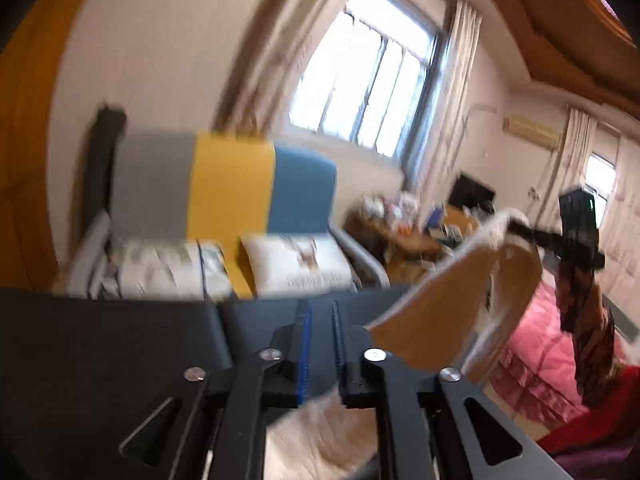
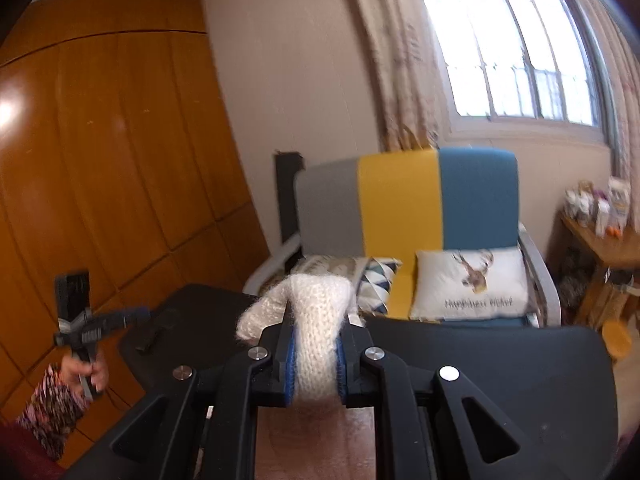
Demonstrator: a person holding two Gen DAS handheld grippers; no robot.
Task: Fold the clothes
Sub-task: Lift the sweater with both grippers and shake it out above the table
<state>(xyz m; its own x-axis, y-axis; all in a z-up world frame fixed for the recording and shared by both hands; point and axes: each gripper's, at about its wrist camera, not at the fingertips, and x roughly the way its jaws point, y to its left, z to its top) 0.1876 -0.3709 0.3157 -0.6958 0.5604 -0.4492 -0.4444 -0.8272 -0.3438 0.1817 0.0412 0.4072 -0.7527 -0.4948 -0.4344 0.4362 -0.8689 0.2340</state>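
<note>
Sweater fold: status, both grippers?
Right gripper shut on white sweater. Left gripper jaws apart, nothing pinched. Black table ahead, nothing blocking.

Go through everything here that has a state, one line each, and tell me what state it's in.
right gripper: shut on the white knit garment.
left gripper: jaws slightly apart, nothing pressed between them.
white knit garment: bunched, lifted off the table, not folded.
black table: bare where visible.
curtains: drawn back from the window.
deer cushion: upright against the chair back.
</note>
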